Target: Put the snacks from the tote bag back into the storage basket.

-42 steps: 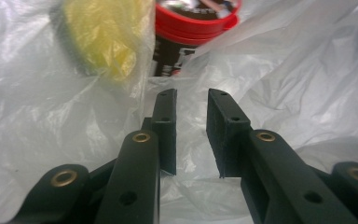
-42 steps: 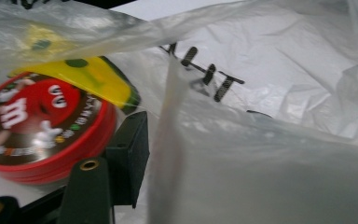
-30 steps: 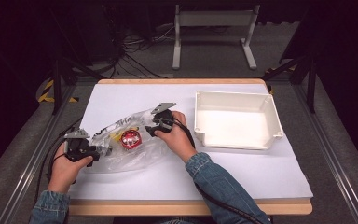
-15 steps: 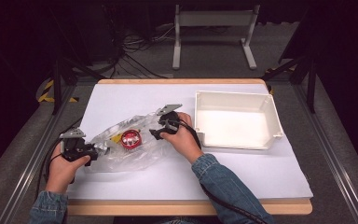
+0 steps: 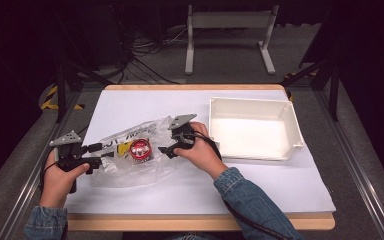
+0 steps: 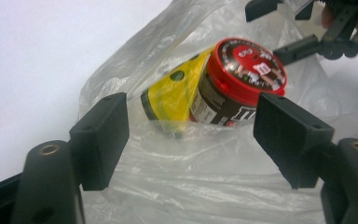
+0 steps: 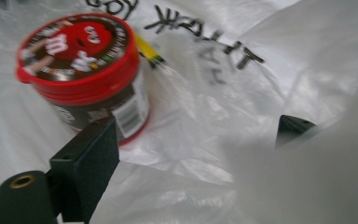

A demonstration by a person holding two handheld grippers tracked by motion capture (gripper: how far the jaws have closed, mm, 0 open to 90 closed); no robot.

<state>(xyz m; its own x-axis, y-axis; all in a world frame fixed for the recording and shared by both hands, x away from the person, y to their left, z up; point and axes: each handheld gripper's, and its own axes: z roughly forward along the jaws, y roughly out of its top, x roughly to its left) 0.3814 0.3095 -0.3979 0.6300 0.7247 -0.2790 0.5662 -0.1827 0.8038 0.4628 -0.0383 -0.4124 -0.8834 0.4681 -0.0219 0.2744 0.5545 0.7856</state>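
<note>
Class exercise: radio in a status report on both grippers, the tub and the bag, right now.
Left gripper open, jaws at bag. Right gripper open at bag's far side, one jaw behind plastic. Red-lidded tub inside bag. White bin beside.

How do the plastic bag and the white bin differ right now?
The bag is clear, crumpled film with black print; the bin is rigid, opaque white. The bag holds a red-lidded tub and a yellow item; nothing shows inside the bin. The left tool and right tool are at the bag, both open; the bin stands apart to the right. Both rest on the white table cover.
</note>
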